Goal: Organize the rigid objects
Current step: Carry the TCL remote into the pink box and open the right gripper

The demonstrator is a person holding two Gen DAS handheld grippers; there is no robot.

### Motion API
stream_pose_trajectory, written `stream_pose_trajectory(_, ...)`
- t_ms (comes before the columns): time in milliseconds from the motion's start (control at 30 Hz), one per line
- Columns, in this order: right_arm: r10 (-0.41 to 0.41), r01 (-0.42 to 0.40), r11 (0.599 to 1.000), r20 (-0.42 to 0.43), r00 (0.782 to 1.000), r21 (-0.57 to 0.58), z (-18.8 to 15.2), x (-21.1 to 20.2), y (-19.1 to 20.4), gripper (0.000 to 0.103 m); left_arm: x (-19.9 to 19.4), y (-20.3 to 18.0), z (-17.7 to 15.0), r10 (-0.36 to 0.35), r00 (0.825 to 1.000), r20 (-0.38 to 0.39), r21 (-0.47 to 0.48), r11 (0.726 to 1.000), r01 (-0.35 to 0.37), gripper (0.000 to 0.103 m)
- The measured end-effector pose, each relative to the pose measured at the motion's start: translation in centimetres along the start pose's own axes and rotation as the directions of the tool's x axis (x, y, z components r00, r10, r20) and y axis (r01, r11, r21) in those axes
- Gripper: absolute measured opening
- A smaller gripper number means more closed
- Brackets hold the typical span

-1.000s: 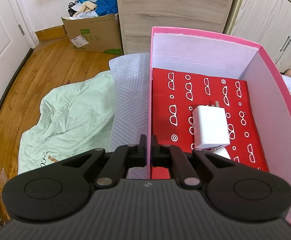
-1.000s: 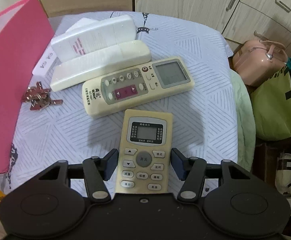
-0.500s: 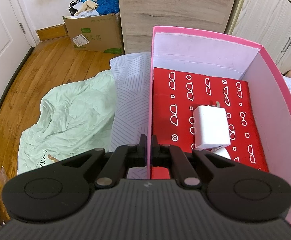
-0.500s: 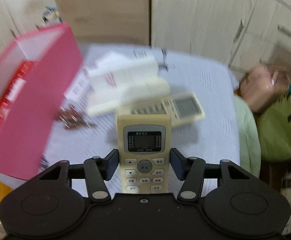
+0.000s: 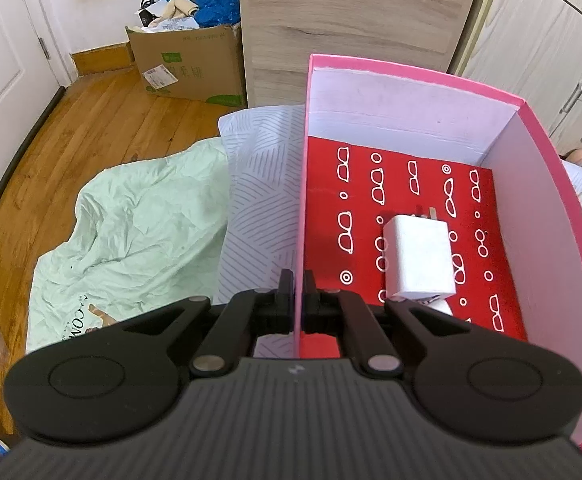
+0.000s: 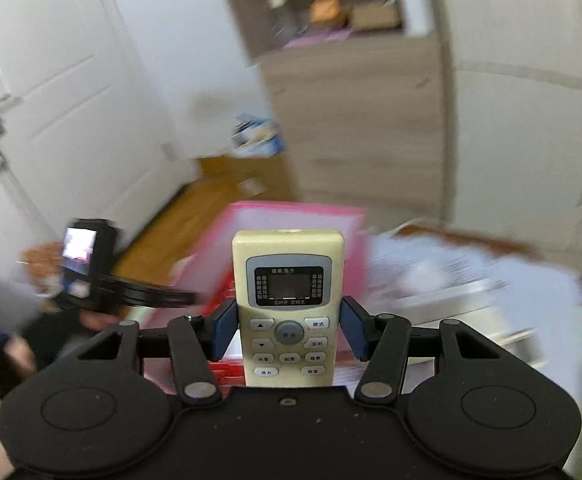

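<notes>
Left wrist view: the left gripper (image 5: 298,294) is closed tight on the thin left wall of the pink box (image 5: 539,152), one black finger outside, one inside. The box is rectangular cardboard, pink outside, white inner walls, and its bottom is red with a printed pattern of white glasses and small circles. Inside lies a white charger (image 5: 419,258), a smooth plastic block w/ metal prongs at the far end; another small white thing under its near edge is mostly hidden. The box stands on a light cloth w/ grey line pattern (image 5: 259,184). Beside it is a wrinkled mint-green sheet (image 5: 131,232) w/ dark letters "COM" partly readable. Behind, on the wood floor, is a brown carton (image 5: 189,62) w/ a green logo and a white shipping label; text too small to read.

Right wrist view: background is blurred. The right gripper (image 6: 289,332) holds a cream remote control (image 6: 289,304) at medium width, blue pads (image 6: 223,332) pressing on both long sides, in the air in front of the pink box. The remote is a rounded plastic bar w/ grey LCD frame, Chinese characters around the screen, and a round grey centre button marked "开关". At left, the other gripper w/ its lit camera screen (image 6: 79,260) appears blurred.
</notes>
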State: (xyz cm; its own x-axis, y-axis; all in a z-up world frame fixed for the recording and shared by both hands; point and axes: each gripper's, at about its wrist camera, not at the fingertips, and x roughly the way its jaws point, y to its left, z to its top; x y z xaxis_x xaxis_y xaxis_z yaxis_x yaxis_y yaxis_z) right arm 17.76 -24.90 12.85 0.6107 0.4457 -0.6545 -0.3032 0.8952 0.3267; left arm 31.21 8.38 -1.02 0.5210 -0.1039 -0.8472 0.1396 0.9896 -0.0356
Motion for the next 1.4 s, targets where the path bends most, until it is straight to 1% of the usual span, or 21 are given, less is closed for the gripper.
stream_pose_trajectory(33, 0.037, -0.036, 0.999, -0.043, 0.998, 0.026, 0.5, 1.6, 0.8, 0.061, 0.0, 0.0, -0.1, -0.001, 1.000, 0.002, 0.002, 1.000, 0.001, 0.002)
stream_pose_trajectory(100, 0.077, -0.069, 0.995, -0.115, 0.990, 0.072, 1.1, 4.6, 1.8, 0.061, -0.1, 0.0, -0.1, -0.005, 1.000, 0.004, 0.001, 1.000, 0.005, 0.002)
stream_pose_trajectory(200, 0.108, -0.070, 0.983, -0.231, 0.967, 0.168, 1.5, 10.0, 2.1, 0.061, -0.2, 0.1, -0.2, -0.009, 1.000, 0.008, 0.006, 1.000, 0.009, 0.002)
stream_pose_trajectory(300, 0.148, -0.048, 0.954, -0.324, 0.934, 0.297, 1.5, 15.7, 0.9, 0.060, -0.3, 0.0, -0.3, -0.010, 1.000, 0.010, 0.014, 1.000, 0.010, 0.002)
stream_pose_trajectory(333, 0.163, -0.045, 0.943, -0.338, 0.927, 0.331, 1.6, 17.3, 0.6, 0.060, -0.3, 0.0, -0.3, -0.010, 1.000, 0.011, 0.016, 1.000, 0.010, 0.002)
stream_pose_trajectory(400, 0.182, -0.046, 0.931, -0.349, 0.919, 0.363, 1.5, 19.4, 0.5, 0.060, -0.4, -0.1, -0.4, -0.007, 1.000, 0.014, 0.023, 1.000, 0.006, 0.002)
stream_pose_trajectory(500, 0.191, -0.024, 0.913, -0.373, 0.908, 0.408, 1.8, 21.8, 0.1, 0.060, -0.6, 0.0, -0.5, -0.010, 1.000, 0.015, 0.024, 1.000, 0.010, 0.002)
stream_pose_trajectory(600, 0.221, -0.036, 0.890, -0.362, 0.906, 0.455, 2.2, 23.4, 0.1, 0.060, -0.8, 0.1, -0.6, -0.018, 1.000, 0.020, 0.029, 0.999, 0.017, 0.002)
stream_pose_trajectory(667, 0.207, -0.026, 0.891, -0.356, 0.911, 0.453, 2.7, 24.4, 0.5, 0.060, -0.8, 0.2, -0.6, -0.020, 1.000, 0.020, 0.029, 0.999, 0.019, 0.002)
stream_pose_trajectory(733, 0.180, -0.010, 0.905, -0.360, 0.916, 0.425, 2.9, 24.8, 1.1, 0.060, -0.8, 0.0, -0.7, -0.016, 1.000, 0.022, 0.038, 0.999, 0.015, 0.002)
stream_pose_trajectory(800, 0.158, 0.011, 0.907, -0.365, 0.918, 0.420, 3.0, 25.2, 1.5, 0.061, -0.8, -0.1, -0.7, -0.011, 1.000, 0.023, 0.045, 0.999, 0.010, 0.002)
stream_pose_trajectory(967, 0.141, 0.038, 0.892, -0.356, 0.924, 0.450, 3.1, 25.4, 1.7, 0.062, -0.8, -0.3, -0.7, -0.004, 1.000, 0.028, 0.050, 0.999, 0.003, 0.002)
stream_pose_trajectory(1000, 0.139, 0.042, 0.892, -0.360, 0.922, 0.451, 3.1, 25.2, 1.6, 0.064, -0.8, -0.3, -0.8, -0.005, 1.000, 0.028, 0.050, 0.999, 0.003, 0.002)
stream_pose_trajectory(1100, 0.175, -0.015, 0.903, -0.337, 0.925, 0.429, 3.3, 23.2, 1.4, 0.065, -0.8, -0.3, -0.8, 0.004, 0.999, 0.032, 0.057, 0.998, -0.006, 0.002)
stream_pose_trajectory(1133, 0.180, -0.032, 0.913, -0.330, 0.927, 0.407, 3.5, 22.2, 1.5, 0.065, -0.8, -0.4, -0.8, 0.004, 1.000, 0.031, 0.059, 0.998, -0.006, 0.002)
stream_pose_trajectory(1200, 0.169, -0.060, 0.941, -0.307, 0.937, 0.334, 3.9, 19.7, 1.8, 0.065, -0.8, -0.4, -0.8, 0.009, 0.999, 0.032, 0.061, 0.998, -0.011, 0.002)
stream_pose_trajectory(1267, 0.131, -0.065, 0.970, -0.276, 0.952, 0.233, 4.1, 16.9, 2.0, 0.065, -0.8, -0.5, -0.8, 0.011, 0.999, 0.033, 0.065, 0.998, -0.013, 0.002)
stream_pose_trajectory(1333, 0.063, -0.034, 0.992, -0.248, 0.967, 0.118, 4.0, 14.1, 2.1, 0.066, -0.8, -0.6, -0.8, 0.014, 0.999, 0.035, 0.072, 0.997, -0.016, 0.002)
stream_pose_trajectory(1400, -0.002, 0.006, 1.000, -0.207, 0.978, 0.021, 3.6, 11.4, 1.8, 0.066, -0.8, -0.6, -0.9, 0.016, 0.999, 0.036, 0.075, 0.997, -0.019, 0.002)
